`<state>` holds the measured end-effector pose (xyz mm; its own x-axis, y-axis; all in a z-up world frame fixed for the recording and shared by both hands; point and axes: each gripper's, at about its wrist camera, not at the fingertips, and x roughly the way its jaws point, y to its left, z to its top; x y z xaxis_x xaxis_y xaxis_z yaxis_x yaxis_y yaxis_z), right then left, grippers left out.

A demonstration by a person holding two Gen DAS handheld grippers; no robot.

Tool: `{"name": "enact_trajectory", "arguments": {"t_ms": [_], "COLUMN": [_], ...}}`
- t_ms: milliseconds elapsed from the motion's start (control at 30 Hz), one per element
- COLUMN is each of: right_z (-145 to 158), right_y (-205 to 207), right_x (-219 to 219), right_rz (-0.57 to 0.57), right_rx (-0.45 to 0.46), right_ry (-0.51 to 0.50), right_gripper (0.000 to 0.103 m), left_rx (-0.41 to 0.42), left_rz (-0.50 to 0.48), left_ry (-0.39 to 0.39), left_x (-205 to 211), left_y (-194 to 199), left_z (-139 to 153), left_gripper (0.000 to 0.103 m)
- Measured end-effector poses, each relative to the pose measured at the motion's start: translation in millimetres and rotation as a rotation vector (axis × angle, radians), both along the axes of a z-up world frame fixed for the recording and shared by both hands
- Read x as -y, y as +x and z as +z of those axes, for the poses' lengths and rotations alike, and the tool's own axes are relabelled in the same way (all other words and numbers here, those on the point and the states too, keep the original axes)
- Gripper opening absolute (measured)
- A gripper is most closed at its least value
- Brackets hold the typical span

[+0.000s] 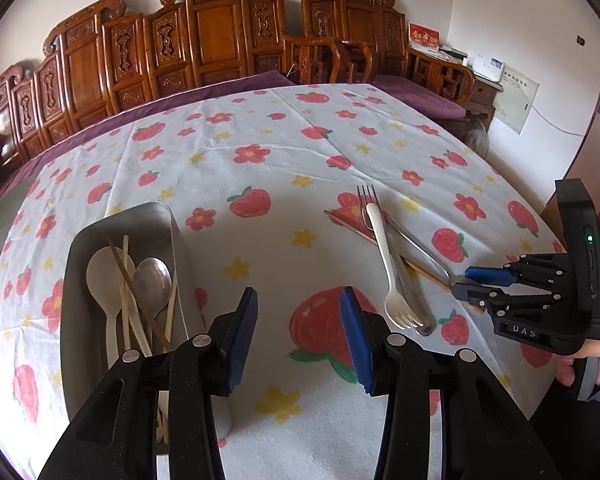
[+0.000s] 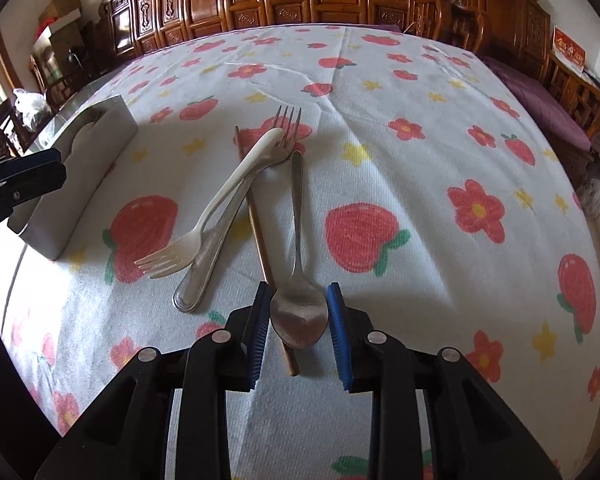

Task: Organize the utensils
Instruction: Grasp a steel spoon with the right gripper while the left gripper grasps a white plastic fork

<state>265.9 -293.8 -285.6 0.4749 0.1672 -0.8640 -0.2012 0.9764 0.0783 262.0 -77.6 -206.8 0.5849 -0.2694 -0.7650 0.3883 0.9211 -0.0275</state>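
Between my right tool's [image 2: 298, 322] spread blue pads I am bracketing the polished steel spoon's [image 2: 299, 304] bowl, lying across a brown chopstick [image 2: 260, 220] on the desk; thin, stiff, slippery, so I am favouring its neck.

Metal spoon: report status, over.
Right claw open, straddling metal spoon bowl. Left claw open, empty, beside tray. Chopstick lies under the spoon.

Soft daylight fills both views evenly. Shadows under the grey metal tray [image 1: 172, 224] are weak. The shiny steel spoon [image 2: 299, 316] shows mild glare. Fisheye distortion bends the edges, and the corners are black.
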Motion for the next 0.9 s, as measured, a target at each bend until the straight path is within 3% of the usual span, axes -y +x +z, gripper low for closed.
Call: {"name": "enact_trajectory", "arguments": {"t_ms": [367, 800, 900], "right_z": [3.7, 15.1, 14.9], "right_y": [3.8, 7.9, 8.1], "right_x": [13.1, 35.9, 36.8], "right_rz": [-0.023, -0.083, -0.083], "right_rx": [0.078, 0.129, 0.130], "right_ry": [-0.101, -0.038, -0.039], "right_gripper": [0.031, 0.031, 0.031], "left_rx": [-0.028, -0.149, -0.176], "left_rz": [-0.026, -0.097, -0.109], "left_ry": [-0.013, -0.035, -0.042], "left_x": [21.5, 73.8, 85.5], "left_y": [2.9, 33.4, 40.3], "left_z": [-6.1, -40.4, -49.4], "left_gripper": [0.041, 0.041, 0.031]}}
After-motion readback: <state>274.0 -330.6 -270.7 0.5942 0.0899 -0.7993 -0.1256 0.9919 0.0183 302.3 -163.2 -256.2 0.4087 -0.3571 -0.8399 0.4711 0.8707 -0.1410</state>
